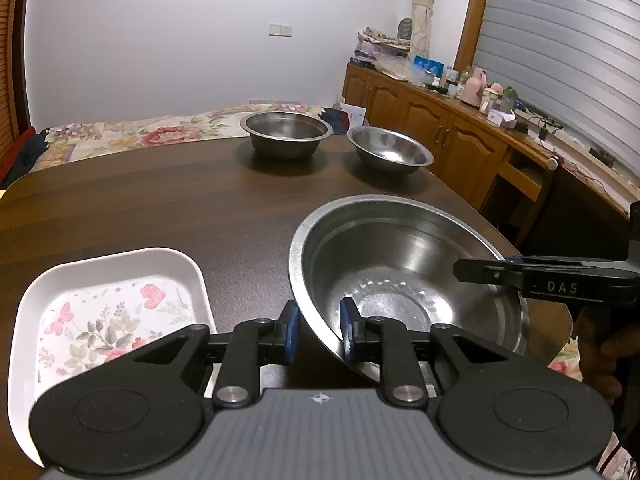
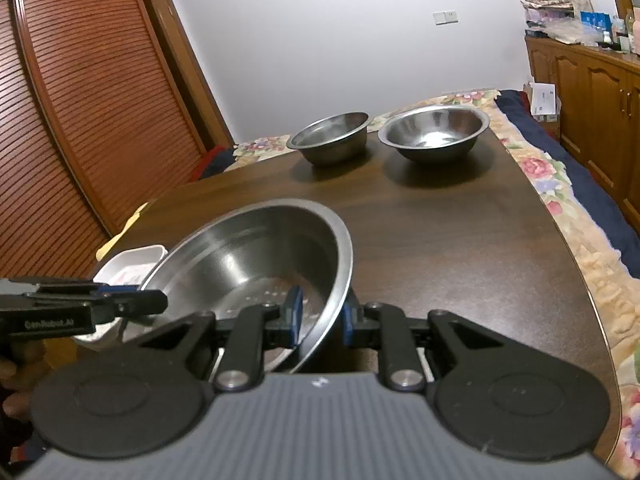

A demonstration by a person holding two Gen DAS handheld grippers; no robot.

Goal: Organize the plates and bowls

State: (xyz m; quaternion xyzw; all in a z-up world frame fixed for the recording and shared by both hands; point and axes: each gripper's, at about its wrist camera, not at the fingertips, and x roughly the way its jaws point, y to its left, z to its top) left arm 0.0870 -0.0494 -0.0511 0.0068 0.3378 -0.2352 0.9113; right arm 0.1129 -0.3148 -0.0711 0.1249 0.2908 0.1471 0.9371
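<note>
A large steel bowl is held over the near part of the dark wooden table. My left gripper is shut on its near-left rim. My right gripper is shut on the opposite rim and shows in the left wrist view as a black arm reaching in from the right. A white rectangular plate with a floral print lies left of the bowl. Two smaller steel bowls stand at the table's far end: a deep bowl and a wider bowl.
A bed with a floral cover runs beyond the table. Wooden cabinets with clutter on top line the right wall. A slatted wooden wardrobe stands on the left. A hand grips the right tool.
</note>
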